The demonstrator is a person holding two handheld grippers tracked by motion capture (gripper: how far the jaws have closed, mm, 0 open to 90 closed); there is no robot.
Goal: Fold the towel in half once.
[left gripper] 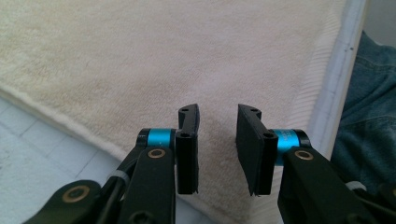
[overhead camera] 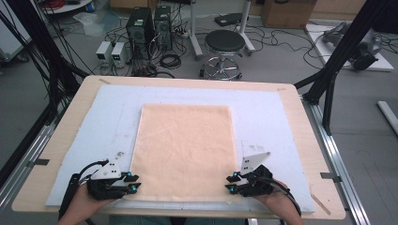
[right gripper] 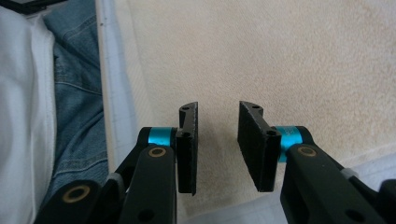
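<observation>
Pale wooden table (overhead camera: 307, 140) carries a light grey mat (overhead camera: 274, 117), and a peach terry-cloth towel (overhead camera: 184, 150) lies flat at frame centre. A black round stool (overhead camera: 224, 42) and computer towers (overhead camera: 140, 28) stand beyond, upper frame. Left gripper (overhead camera: 133, 183) and right gripper (overhead camera: 231, 183) flank the towel's lower corners, jaws apart, nothing between them.

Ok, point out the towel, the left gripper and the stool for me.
towel (overhead camera: 184, 150), high view, middle of the cloth.
left gripper (left gripper: 218, 135), left gripper view, gap between its open tips.
stool (overhead camera: 225, 41), high view, black seat.
</observation>
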